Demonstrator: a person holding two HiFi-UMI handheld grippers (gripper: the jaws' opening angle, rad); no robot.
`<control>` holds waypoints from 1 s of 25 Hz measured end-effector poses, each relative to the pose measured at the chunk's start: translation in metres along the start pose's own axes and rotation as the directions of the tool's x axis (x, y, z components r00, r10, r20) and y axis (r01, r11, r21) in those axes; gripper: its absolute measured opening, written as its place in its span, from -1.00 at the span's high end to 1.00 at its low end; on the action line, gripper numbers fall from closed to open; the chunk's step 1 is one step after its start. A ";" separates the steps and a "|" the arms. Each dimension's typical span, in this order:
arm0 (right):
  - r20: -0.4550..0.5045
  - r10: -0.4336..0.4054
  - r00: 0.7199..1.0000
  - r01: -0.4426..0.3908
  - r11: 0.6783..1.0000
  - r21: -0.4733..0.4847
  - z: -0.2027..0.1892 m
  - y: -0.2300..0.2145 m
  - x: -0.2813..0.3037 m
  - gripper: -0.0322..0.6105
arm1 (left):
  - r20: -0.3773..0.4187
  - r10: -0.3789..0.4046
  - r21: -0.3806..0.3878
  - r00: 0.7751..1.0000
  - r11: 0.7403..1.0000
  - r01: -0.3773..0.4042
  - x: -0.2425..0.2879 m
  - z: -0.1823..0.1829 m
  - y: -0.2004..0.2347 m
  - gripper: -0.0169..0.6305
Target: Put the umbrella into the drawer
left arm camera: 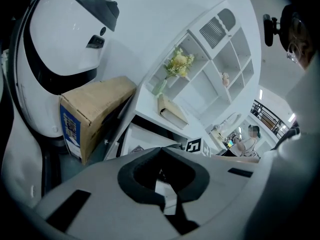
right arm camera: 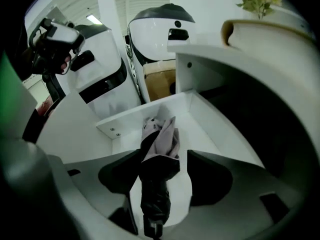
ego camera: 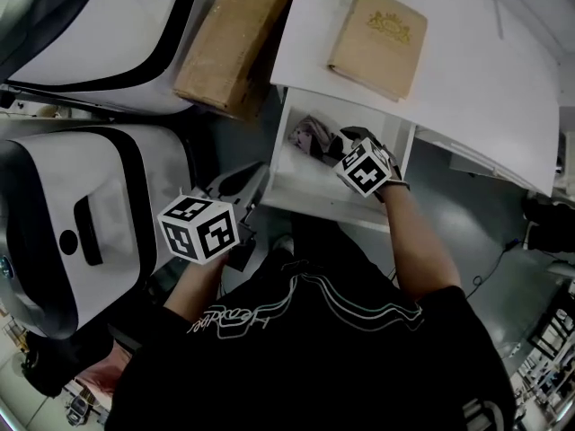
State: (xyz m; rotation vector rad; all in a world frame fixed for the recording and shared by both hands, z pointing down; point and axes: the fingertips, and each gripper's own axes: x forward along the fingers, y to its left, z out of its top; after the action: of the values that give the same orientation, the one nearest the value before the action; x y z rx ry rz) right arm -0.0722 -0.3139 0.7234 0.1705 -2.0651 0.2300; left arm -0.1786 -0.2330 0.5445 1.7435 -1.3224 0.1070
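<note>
A folded black and pale pink umbrella lies in the open white drawer under the cabinet top. In the right gripper view the umbrella runs lengthwise along the floor of the drawer, between the jaws. My right gripper hangs over the drawer, pointing steeply down, and is open; its right pad stands clear of the umbrella. My left gripper is held left of the drawer's front, shut and empty, its tips meeting.
A tan book lies on the white cabinet top. A cardboard box leans left of the cabinet. Two large white-and-black housings fill the left side. A vase of flowers and a white shelf unit stand behind.
</note>
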 end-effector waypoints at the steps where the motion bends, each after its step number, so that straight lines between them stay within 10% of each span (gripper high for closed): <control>1: 0.018 -0.003 1.000 0.003 1.000 0.011 0.004 0.003 -0.011 0.08 | 0.006 -0.003 0.004 1.000 1.000 0.003 -0.005 0.000 -0.004 0.89; 9: 0.276 -0.117 0.954 0.087 0.989 0.119 0.055 0.036 -0.135 0.09 | 0.062 -0.104 0.072 0.993 0.992 0.099 -0.043 0.002 -0.060 0.89; 15: 0.501 -0.112 0.858 0.025 0.984 0.176 0.092 0.100 -0.239 0.10 | 0.061 -0.205 0.156 0.977 0.969 0.193 -0.084 0.003 -0.117 0.89; 25: 0.719 -0.136 0.682 -0.046 0.973 0.228 0.093 0.195 -0.342 0.69 | 0.034 -0.324 0.347 0.945 0.891 0.293 -0.149 -0.018 -0.192 0.89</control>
State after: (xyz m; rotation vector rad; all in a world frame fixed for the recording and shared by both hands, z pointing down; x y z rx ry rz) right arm -0.0283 -0.1379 0.3617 0.5313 -2.8362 0.4232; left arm -0.0802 -0.1125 0.3574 2.2570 -1.1171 0.0770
